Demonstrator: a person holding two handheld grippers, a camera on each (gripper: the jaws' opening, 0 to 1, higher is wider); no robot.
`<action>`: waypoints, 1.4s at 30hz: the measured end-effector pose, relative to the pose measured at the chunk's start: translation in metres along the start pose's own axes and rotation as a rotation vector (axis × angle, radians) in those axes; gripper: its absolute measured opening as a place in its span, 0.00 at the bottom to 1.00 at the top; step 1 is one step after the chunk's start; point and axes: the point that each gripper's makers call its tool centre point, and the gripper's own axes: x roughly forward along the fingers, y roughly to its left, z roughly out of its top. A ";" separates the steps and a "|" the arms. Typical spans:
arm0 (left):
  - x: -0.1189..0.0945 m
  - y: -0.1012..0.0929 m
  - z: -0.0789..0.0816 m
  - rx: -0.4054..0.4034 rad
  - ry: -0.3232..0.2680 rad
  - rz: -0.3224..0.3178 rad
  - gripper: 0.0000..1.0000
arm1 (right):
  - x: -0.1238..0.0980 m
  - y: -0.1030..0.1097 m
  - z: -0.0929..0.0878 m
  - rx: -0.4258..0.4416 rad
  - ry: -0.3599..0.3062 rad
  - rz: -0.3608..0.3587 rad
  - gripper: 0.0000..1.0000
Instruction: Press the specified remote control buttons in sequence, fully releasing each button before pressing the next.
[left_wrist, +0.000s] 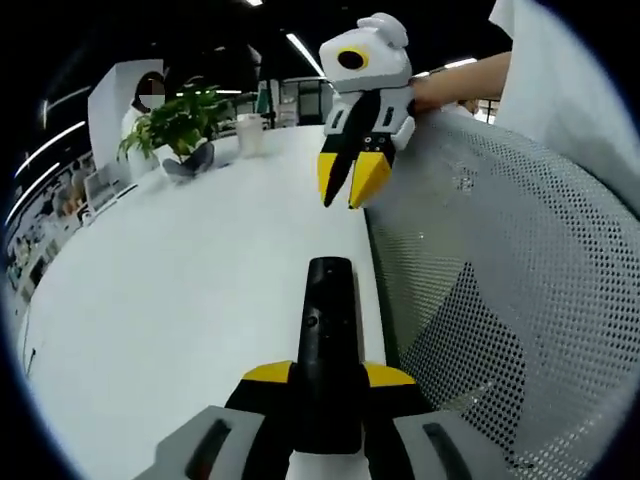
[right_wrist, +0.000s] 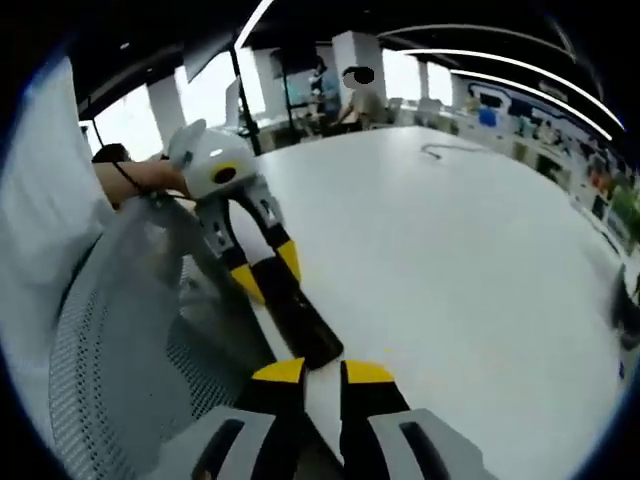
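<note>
Remote held at the white desk's edge.
My left gripper clamps the slim black plastic remote control over the desk edge beside a grey mesh chair back; my right gripper hovers above its tip, jaws slightly parted, empty.

- Left gripper view looks low along the white table, close over the remote control.
- Right gripper view faces it from the opposite end.
- Both share table, remote and mesh chair back.
</note>
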 end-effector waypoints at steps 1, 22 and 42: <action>0.000 0.000 0.000 -0.002 0.000 0.001 0.24 | 0.002 0.007 -0.002 0.007 0.017 0.043 0.01; 0.001 0.001 -0.001 -0.029 0.003 0.006 0.24 | 0.040 -0.012 -0.004 -0.249 0.255 0.033 0.00; 0.002 0.002 -0.001 -0.044 0.007 0.017 0.24 | 0.045 -0.015 -0.007 -0.241 0.512 0.000 0.00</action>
